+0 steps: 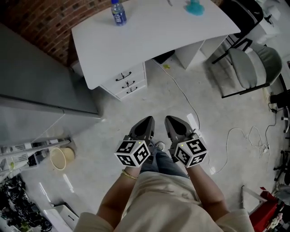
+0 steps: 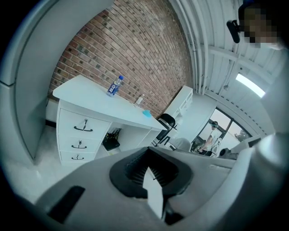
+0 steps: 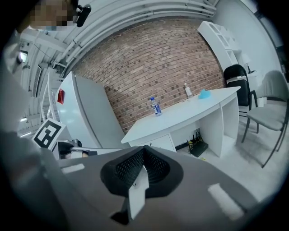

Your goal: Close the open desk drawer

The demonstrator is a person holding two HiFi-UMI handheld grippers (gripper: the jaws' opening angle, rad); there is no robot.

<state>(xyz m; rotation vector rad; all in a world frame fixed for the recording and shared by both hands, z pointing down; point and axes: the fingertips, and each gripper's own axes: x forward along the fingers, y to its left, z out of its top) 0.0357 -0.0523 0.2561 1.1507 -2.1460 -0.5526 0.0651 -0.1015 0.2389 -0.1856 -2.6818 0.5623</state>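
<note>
A white desk (image 1: 149, 36) stands ahead, with a three-drawer unit (image 1: 128, 81) under its left end. In the left gripper view the drawer unit (image 2: 79, 133) shows three fronts with black handles, and all look flush. My left gripper (image 1: 146, 122) and right gripper (image 1: 173, 121) are held side by side over the floor, well short of the desk, pointing toward it. Both are shut with nothing between the jaws, as the left gripper (image 2: 146, 170) and right gripper (image 3: 140, 170) show in their own views.
A water bottle (image 1: 118, 12) and a blue object (image 1: 195, 7) sit on the desk. A grey cabinet (image 1: 41, 90) stands to the left, grey chairs (image 1: 251, 68) to the right. A white cable (image 1: 186, 97) runs across the floor. A round tub (image 1: 61, 157) lies at the lower left.
</note>
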